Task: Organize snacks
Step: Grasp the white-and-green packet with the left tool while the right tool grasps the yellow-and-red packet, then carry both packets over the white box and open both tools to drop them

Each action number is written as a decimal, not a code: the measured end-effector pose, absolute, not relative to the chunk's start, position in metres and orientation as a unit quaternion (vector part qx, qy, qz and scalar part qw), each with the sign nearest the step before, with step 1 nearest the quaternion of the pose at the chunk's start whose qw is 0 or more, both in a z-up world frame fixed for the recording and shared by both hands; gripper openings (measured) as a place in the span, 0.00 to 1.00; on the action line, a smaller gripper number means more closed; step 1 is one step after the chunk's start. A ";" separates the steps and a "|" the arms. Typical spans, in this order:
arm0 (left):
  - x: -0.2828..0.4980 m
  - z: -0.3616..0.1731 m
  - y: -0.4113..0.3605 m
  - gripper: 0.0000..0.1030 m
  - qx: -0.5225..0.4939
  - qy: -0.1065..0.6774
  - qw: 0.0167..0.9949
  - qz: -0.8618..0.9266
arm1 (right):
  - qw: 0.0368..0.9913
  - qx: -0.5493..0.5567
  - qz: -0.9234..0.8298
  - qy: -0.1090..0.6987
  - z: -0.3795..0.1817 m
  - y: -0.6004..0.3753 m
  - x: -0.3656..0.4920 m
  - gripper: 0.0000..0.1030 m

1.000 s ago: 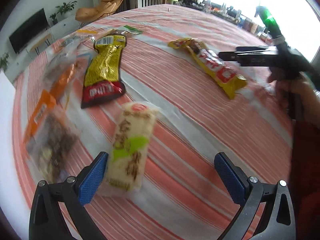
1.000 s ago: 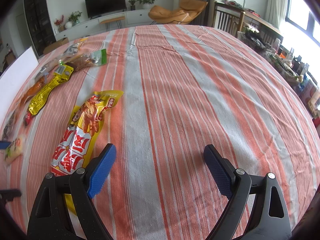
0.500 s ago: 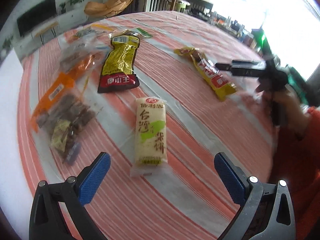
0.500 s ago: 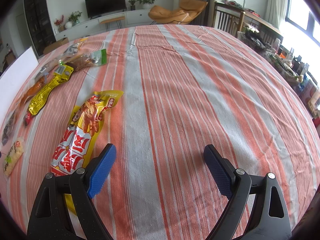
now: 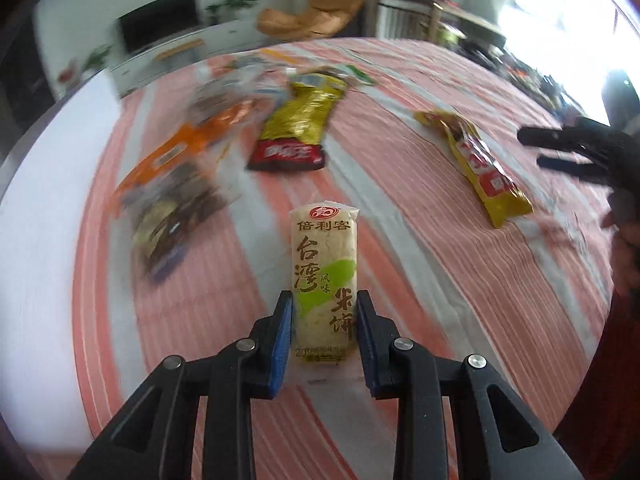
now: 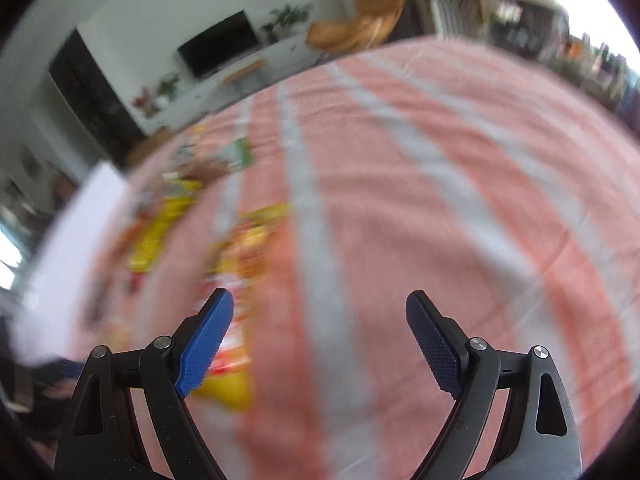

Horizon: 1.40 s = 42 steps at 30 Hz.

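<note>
My left gripper [image 5: 324, 320] is shut on the near end of a pale rice-cracker packet [image 5: 324, 264] with green and brown print. The packet points away from me over the orange-and-white striped tablecloth [image 5: 400, 184]. Beyond it lie a yellow-and-red packet [image 5: 296, 128], a long yellow snack packet [image 5: 476, 164] to the right, and blurred orange and clear packets [image 5: 176, 184] to the left. My right gripper [image 6: 320, 340] stands open above the cloth with nothing between its fingers; a blurred yellow-and-red packet [image 6: 236, 280] lies by its left finger. The right gripper [image 5: 576, 148] also shows in the left wrist view.
A white board [image 5: 44, 216] lies along the table's left side. Past the table stand an orange chair [image 5: 312, 16], a television [image 5: 160, 28] on a low cabinet, and a cluttered sideboard [image 5: 520, 76] under the bright window. A person's hand [image 5: 624, 248] holds the right gripper.
My left gripper has closed on the rice-cracker packet, which lay loose between its open fingers before. Both hands have rolled and shifted, and the right wrist view is now blurred and tilted.
</note>
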<state>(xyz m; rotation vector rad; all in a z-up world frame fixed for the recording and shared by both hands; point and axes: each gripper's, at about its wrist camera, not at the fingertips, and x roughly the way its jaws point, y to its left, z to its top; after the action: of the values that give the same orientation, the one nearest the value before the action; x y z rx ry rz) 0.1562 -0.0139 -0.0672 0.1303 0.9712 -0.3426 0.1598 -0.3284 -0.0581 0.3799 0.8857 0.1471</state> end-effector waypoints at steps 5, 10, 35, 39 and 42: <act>0.140 -0.052 0.016 0.29 -0.022 0.441 0.888 -0.127 | 0.854 0.074 0.081 0.509 -0.058 -0.255 0.192 0.87; 0.122 -0.026 0.043 0.29 -0.056 0.412 0.904 -0.103 | 0.837 0.023 0.041 0.546 -0.071 -0.229 0.216 0.87; 0.126 0.049 0.201 0.29 -0.145 0.339 0.930 0.001 | 0.849 0.167 0.201 0.460 0.054 -0.154 0.209 0.47; 0.142 0.055 0.248 0.29 -0.140 0.345 0.926 0.061 | 0.839 0.151 0.279 0.441 0.086 -0.069 0.210 0.47; 0.151 0.052 0.274 0.29 -0.133 0.352 0.921 0.102 | 0.828 0.125 0.331 0.435 0.100 0.007 0.212 0.47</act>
<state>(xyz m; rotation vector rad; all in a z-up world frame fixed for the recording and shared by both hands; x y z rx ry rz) 0.1514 0.2736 0.0524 -0.2733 0.7236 0.2100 0.2123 0.0069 0.0997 0.2657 0.9239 0.7031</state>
